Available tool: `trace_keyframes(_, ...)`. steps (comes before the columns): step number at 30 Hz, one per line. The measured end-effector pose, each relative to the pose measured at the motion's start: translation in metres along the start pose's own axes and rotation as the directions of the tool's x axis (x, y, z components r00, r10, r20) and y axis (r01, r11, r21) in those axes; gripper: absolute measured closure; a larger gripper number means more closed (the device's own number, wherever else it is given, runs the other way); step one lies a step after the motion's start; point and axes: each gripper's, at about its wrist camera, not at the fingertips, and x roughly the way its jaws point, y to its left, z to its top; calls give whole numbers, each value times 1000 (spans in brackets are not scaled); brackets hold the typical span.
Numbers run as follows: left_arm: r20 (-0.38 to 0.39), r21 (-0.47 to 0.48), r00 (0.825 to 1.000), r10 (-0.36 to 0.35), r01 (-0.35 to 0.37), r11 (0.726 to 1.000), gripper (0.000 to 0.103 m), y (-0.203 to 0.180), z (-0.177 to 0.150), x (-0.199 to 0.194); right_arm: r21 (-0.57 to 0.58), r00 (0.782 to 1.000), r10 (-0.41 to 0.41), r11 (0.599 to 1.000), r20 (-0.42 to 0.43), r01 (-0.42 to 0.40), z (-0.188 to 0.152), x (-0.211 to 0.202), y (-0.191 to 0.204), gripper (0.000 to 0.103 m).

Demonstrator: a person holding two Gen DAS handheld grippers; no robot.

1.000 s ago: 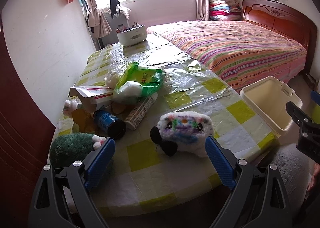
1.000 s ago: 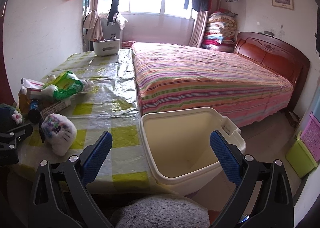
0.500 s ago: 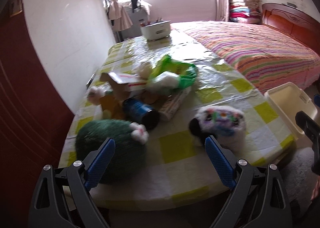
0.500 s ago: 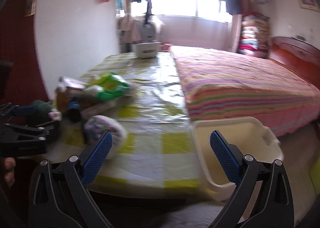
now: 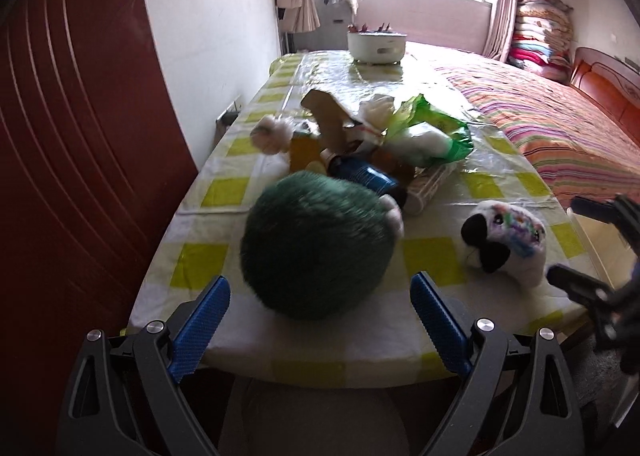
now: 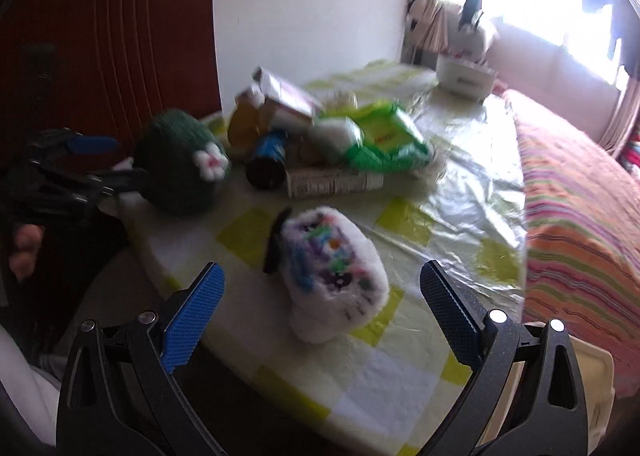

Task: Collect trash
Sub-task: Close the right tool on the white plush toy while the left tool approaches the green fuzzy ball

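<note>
Left gripper (image 5: 320, 308): spread wide, empty, aimed at 12 o'clock over the near table edge.
Right gripper (image 6: 320, 304): spread wide, empty; also visible at 3 o'clock in the left wrist view.

Trash pile (image 5: 384, 144): mid-table, 12 o'clock beyond the green toy. Contents: crinkled green plastic bag (image 5: 432, 132), flattened cardboard box (image 5: 328, 116), blue cylindrical can (image 5: 368, 178) lying on its side, printed tube (image 6: 332, 182), white wads.

Green plush ball (image 5: 316, 244): round, shaggy, just ahead of the left jaws.
White plush toy (image 6: 334, 280): fuzzy, soft, between the right jaws' line of reach.
Table (image 5: 224, 192): glossy plastic sheet over yellow check.

Risks, judged: toys seized in place of trash, standing nearest both tools; can rolling off on the slick sheet; bag slipping from the pads; grippers colliding, standing close.
</note>
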Motion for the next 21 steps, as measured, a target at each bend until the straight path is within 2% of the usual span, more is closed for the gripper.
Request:
trace_keyframes(2,-4,-11,1000,5,-5,1000,14,4,-2,-1,-32,997,48,998,-55,-49,3,12,-4,6)
trace_keyframes(6,-9,-13,1000,16,-16,1000,14,8,-5,-1,-110,991,45,992,-130,-59,12,37,-2,6)
trace_keyframes(13,-11,-21,1000,21,-21,1000,14,14,-6,-1,-157,969,24,986,-246,-64,14,72,-5,7)
trace_keyframes(15,-14,-19,1000,27,-27,999,14,17,-4,1,-152,965,7,987,-261,-48,11,77,-7,11)
trace_keyframes(16,-16,-18,999,28,-29,999,14,18,-4,2,-128,966,20,990,-257,-55,9,77,-9,34)
trace_keyframes(17,-19,-23,1000,25,-25,999,14,20,-3,3,-89,966,62,992,-249,-87,9,74,-12,49)
trace_keyframes(18,-23,-31,1000,17,-18,999,14,22,-2,4,-46,967,81,994,-242,-95,8,71,-15,50)
trace_keyframes(21,-46,-49,999,-7,5,999,14,27,2,10,27,976,73,997,-205,-69,5,58,-22,52)
